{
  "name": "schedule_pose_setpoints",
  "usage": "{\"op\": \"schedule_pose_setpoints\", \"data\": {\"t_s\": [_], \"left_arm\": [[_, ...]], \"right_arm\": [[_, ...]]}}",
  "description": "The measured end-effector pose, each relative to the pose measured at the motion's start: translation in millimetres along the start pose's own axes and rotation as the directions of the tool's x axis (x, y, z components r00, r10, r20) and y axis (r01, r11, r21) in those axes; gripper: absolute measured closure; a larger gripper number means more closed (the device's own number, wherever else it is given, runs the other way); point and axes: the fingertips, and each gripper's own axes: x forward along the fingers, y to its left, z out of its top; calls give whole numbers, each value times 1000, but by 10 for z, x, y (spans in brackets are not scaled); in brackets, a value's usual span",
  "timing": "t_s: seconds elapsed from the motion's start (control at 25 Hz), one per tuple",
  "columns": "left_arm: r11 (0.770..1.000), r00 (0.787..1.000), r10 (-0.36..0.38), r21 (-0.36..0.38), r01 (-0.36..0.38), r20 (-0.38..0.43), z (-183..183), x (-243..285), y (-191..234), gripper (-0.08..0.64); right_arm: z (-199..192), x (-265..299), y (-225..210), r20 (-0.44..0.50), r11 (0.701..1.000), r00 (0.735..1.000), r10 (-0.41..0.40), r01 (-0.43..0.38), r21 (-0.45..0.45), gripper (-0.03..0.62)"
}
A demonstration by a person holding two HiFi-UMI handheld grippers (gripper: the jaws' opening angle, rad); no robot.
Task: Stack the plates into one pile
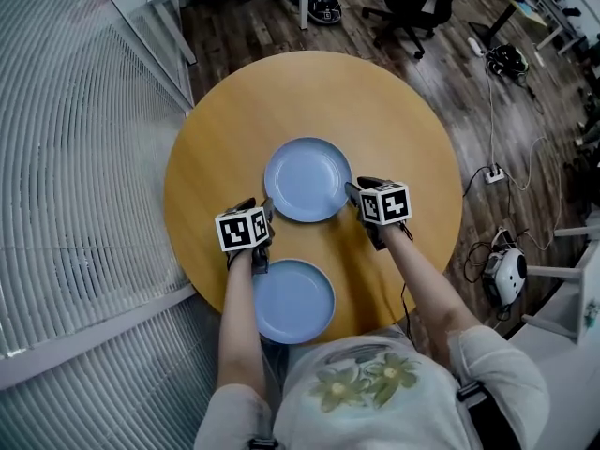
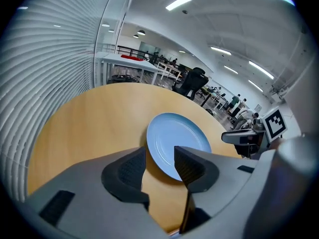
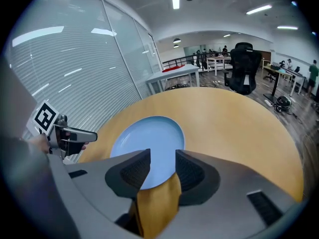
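Note:
Two light blue plates lie on the round wooden table (image 1: 394, 111). The far plate (image 1: 306, 179) sits near the table's middle, and the near plate (image 1: 292, 300) lies by the front edge, partly under my left arm. My left gripper (image 1: 266, 210) is at the far plate's left rim, and my right gripper (image 1: 353, 191) is at its right rim. In the left gripper view the far plate (image 2: 178, 143) shows just beyond the open jaws (image 2: 159, 166). The right gripper view shows the same plate (image 3: 147, 146) past its open jaws (image 3: 163, 168). No pad presses on the plate.
A ribbed glass wall (image 1: 66, 157) runs along the left. The wooden floor to the right holds cables and a power strip (image 1: 492, 172), with an office chair (image 1: 412, 3) at the back. Bare tabletop lies beyond the far plate.

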Motion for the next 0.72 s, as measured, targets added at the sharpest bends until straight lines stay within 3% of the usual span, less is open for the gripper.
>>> {"op": "schedule_pose_setpoints", "data": {"t_s": [0.08,0.24,0.36,0.72], "left_arm": [[1000,1000,0,-29,0,-4,3,114,47,356],[999,1000,20,-39,-21,-8,11,325,97,339],[999,999,5,-41,-7,-51,-93,503,53,325],[999,985,54,3,-54,-164,-301,821,228,328]], "right_arm": [[-33,112,-47,-27,1000,1000,-3,4,8,407],[-83,276,-166,-59,1000,998,-9,11,29,403],[-169,381,-261,-78,999,997,-12,15,48,403],[-319,675,-348,-128,993,992,-9,24,112,403]]}}
